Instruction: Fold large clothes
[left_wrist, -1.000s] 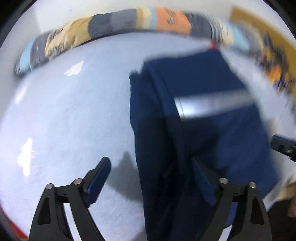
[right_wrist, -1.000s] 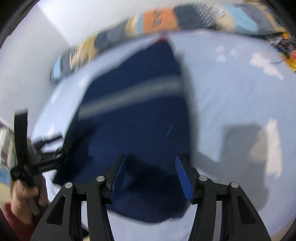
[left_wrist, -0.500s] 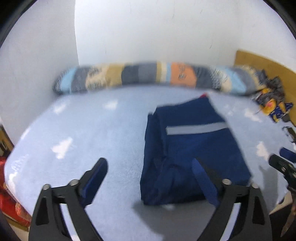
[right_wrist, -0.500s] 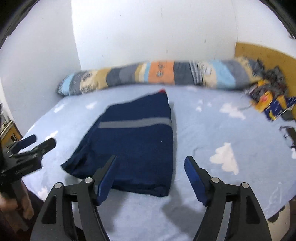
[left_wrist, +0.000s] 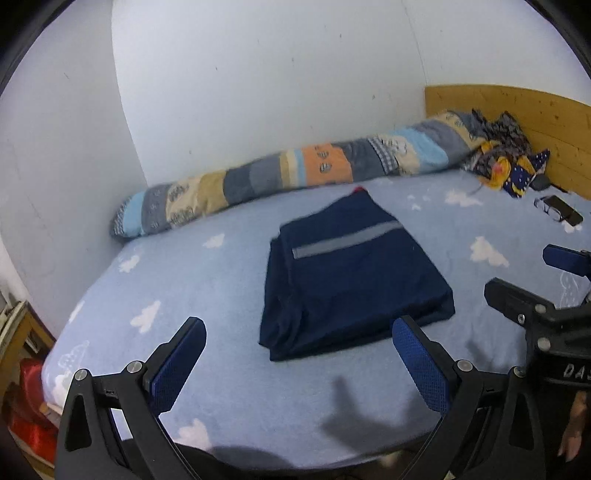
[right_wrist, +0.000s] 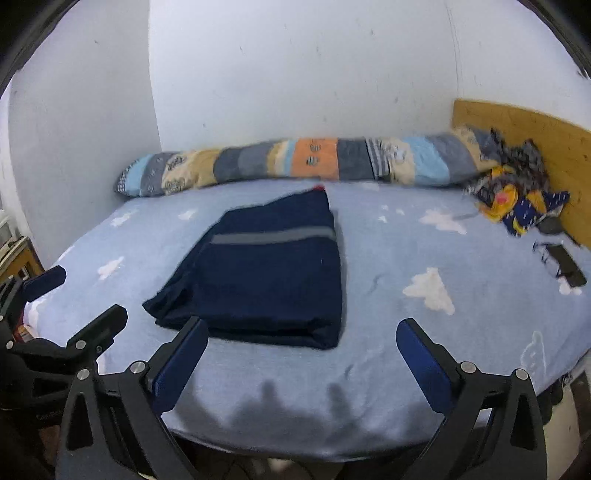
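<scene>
Garment (left_wrist: 351, 273) folded on bed (left_wrist: 184, 277); both tongs (left_wrist: 299, 365) (right_wrist: 299, 365) apart, empty. Risk: loose left layers slipping if nudged.

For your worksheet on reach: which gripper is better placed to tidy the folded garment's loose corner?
Probably the left gripper: the navy garment's ragged layered edge lies on its side; the right gripper faces the neat fold.

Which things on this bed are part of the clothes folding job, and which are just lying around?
Part of the job:
- navy garment, folded on the bed sheet
- left gripper and right gripper, both open, holding nothing

Just lying about:
- long patchwork bolster along the wall
- crumpled patterned cloth by the headboard
- phone and glasses
</scene>
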